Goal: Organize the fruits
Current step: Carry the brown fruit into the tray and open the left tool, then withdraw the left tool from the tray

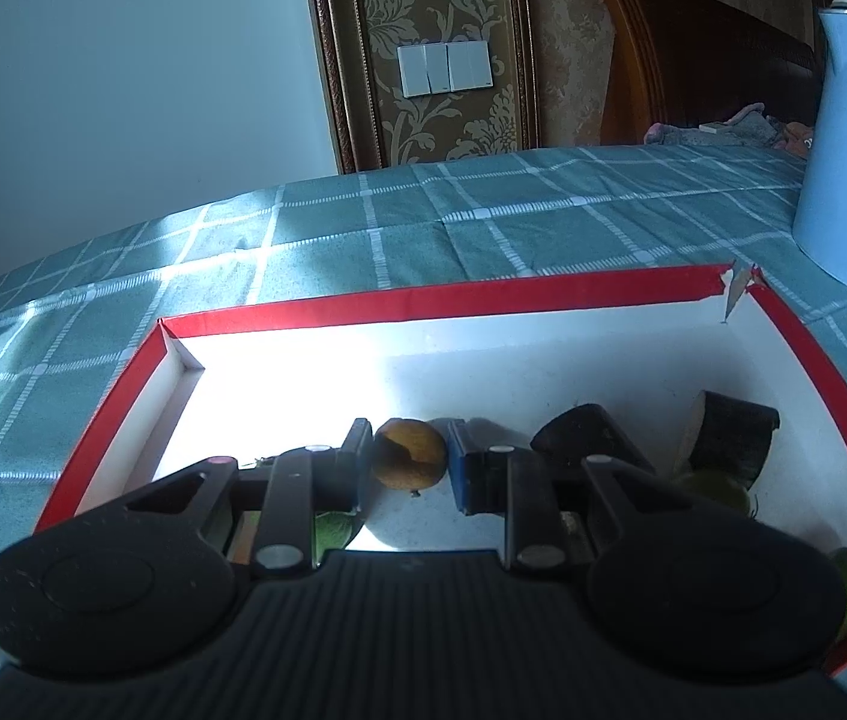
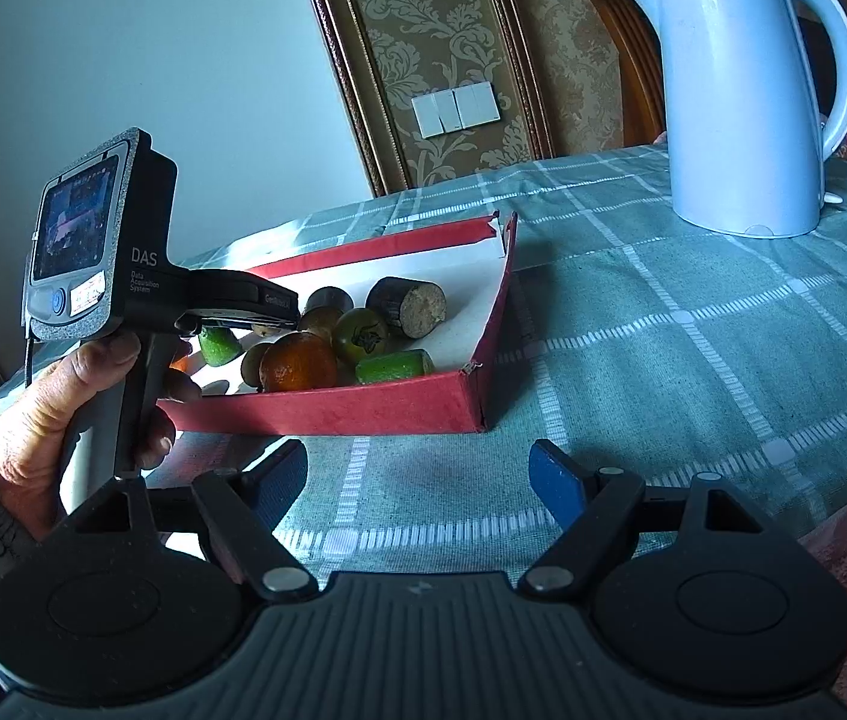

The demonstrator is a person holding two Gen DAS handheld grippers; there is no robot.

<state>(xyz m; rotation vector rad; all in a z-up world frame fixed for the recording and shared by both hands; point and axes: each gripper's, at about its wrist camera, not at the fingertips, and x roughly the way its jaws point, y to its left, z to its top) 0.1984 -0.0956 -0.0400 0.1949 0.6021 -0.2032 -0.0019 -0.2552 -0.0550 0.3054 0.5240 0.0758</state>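
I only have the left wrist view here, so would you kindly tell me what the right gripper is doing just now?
Observer: The right gripper is open and empty, hovering over the checked tablecloth in front of the red box, outside it.
Operator: Thank you. Is there any fruit near my side that my gripper body hides?
Observer: Yes, an orange lies near the box's front wall, beside a green lime wedge.
Operator: And how does the left gripper sit relative to the box?
Observer: The left gripper reaches into the box from its left side, low over the fruit, held in the left hand.
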